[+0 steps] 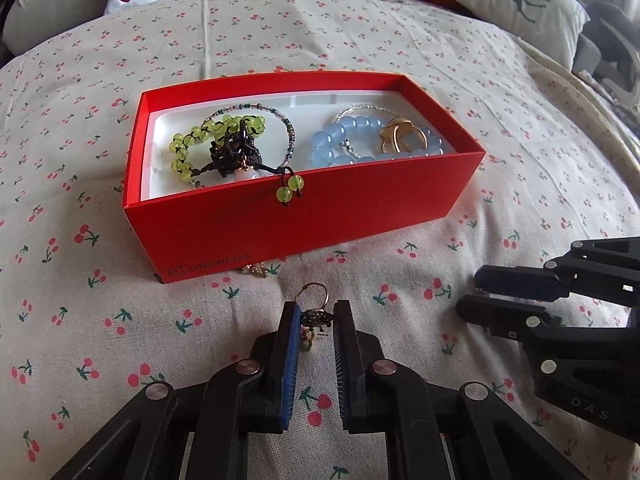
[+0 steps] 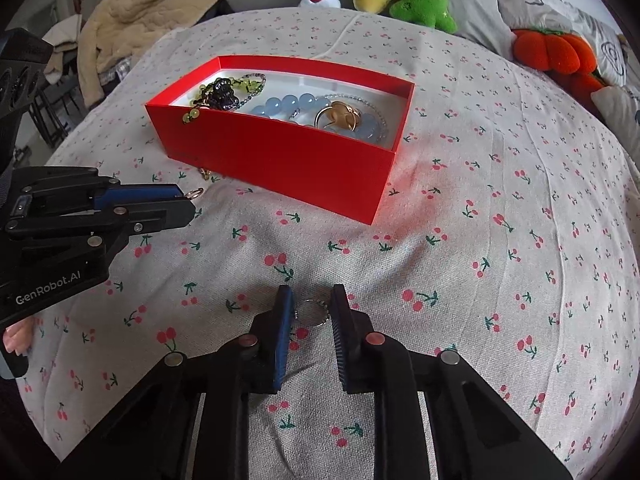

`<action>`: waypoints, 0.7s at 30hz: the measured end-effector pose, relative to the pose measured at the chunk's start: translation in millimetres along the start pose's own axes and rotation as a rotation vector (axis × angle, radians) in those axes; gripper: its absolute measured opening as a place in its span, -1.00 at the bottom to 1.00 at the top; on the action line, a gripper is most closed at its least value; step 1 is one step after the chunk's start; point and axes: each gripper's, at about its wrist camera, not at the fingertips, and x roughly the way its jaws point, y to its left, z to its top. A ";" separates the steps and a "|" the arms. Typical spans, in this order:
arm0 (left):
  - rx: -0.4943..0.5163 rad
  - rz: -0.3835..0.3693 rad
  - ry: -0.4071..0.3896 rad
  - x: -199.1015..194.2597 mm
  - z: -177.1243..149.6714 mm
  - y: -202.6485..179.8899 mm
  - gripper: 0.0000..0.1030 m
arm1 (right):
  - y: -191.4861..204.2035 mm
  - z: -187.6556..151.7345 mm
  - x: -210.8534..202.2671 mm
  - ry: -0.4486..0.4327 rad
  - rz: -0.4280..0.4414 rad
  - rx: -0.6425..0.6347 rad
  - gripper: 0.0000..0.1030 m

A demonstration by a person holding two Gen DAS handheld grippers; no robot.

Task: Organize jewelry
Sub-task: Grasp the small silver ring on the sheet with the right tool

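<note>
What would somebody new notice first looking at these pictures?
Most likely the bright red box in the middle of the cherry-print bedspread, holding a green bead bracelet at one end and a blue bead bracelet with gold rings at the other. Nearer the cameras, the left gripper is closed on a small earring, and the right gripper on a small silver ring.

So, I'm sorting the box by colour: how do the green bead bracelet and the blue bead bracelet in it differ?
The green bead bracelet has small yellow-green beads knotted on dark cord; the blue bead bracelet has larger pale blue beads. The green one sits at the left end of the red box with two beads hanging over the front wall; the blue one lies wholly inside at the right end. Both rest on the white liner.
</note>
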 end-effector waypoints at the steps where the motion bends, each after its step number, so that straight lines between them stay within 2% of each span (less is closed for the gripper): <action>1: 0.000 0.000 0.000 -0.9 -0.3 0.4 -0.79 | 0.1 0.1 -0.3 0.000 0.000 0.001 -0.60; 21: -0.048 0.003 -0.015 -29.4 -4.3 16.4 -0.79 | 12.5 9.1 -21.4 -0.018 0.027 0.004 -0.61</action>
